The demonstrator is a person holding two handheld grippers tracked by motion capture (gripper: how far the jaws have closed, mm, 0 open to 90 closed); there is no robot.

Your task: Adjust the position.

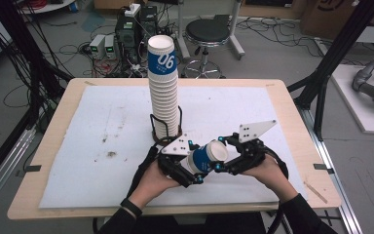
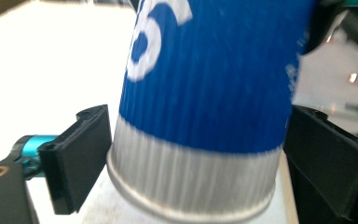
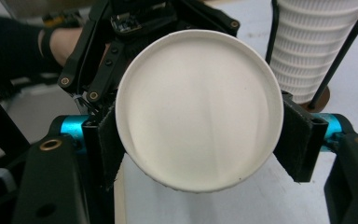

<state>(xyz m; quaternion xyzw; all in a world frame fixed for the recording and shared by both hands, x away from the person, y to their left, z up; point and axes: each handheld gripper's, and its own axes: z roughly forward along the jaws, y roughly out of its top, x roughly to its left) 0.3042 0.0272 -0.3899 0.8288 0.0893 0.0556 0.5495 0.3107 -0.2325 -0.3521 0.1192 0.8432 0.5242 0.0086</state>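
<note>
A blue-and-white ribbed paper cup (image 1: 208, 157) lies on its side in the air just above the near part of the white mat (image 1: 102, 146), between the two grippers, its open mouth turned toward the right one. The right gripper (image 1: 222, 155) is clamped on the cup's rim end: in the right gripper view its black pads (image 3: 107, 144) press against both sides of the round white mouth. The left gripper (image 1: 193, 171) brackets the cup's base; in the left gripper view its jaws stand apart, a narrow gap showing beside the left pad. Both hands (image 1: 152, 181) come in low from the near edge, wrists angled inward. Just behind them stands the tall stack of cups (image 1: 163, 87) in its wire holder (image 1: 165, 130).
</note>
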